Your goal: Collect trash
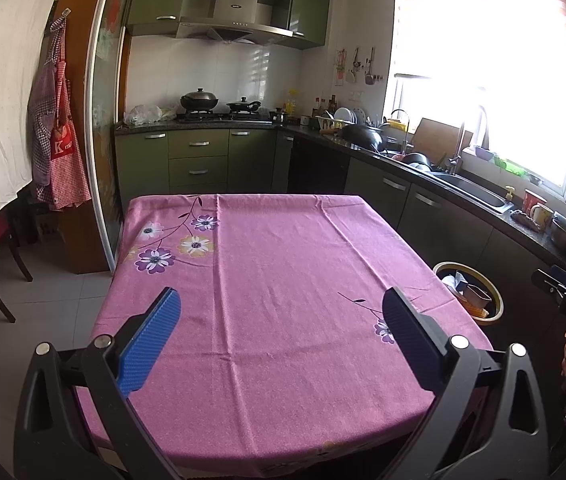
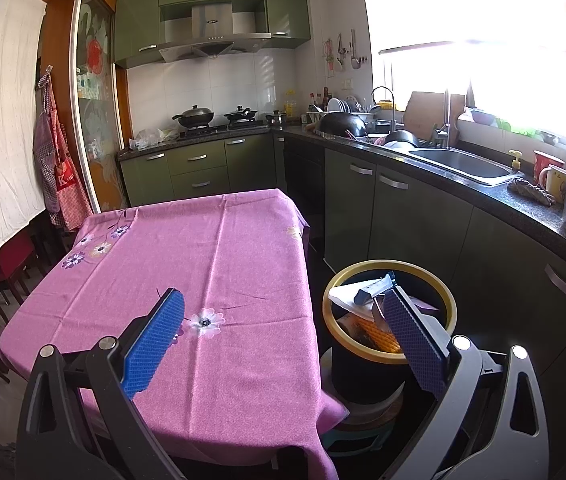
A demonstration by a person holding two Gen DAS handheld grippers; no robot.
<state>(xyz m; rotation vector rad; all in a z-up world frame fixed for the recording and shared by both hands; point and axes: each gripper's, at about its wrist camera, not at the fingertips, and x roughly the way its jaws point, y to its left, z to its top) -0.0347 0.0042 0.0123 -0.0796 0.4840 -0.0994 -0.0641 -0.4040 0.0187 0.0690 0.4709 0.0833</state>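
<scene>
I see one trash bin [image 2: 389, 356], yellow-rimmed, beside the table's right edge and piled with wrappers [image 2: 367, 300]; nothing blocks it. My left gripper [image 1: 281, 312] hovers over the pink flowered tablecloth [image 1: 283, 264], fingers spread wide, empty. My right gripper [image 2: 285, 314] straddles table edge and bin, equally wide, empty. Green cabinets [image 2: 199, 172], two pans [image 2: 219, 115], one sink [image 2: 461, 164] behind.
</scene>
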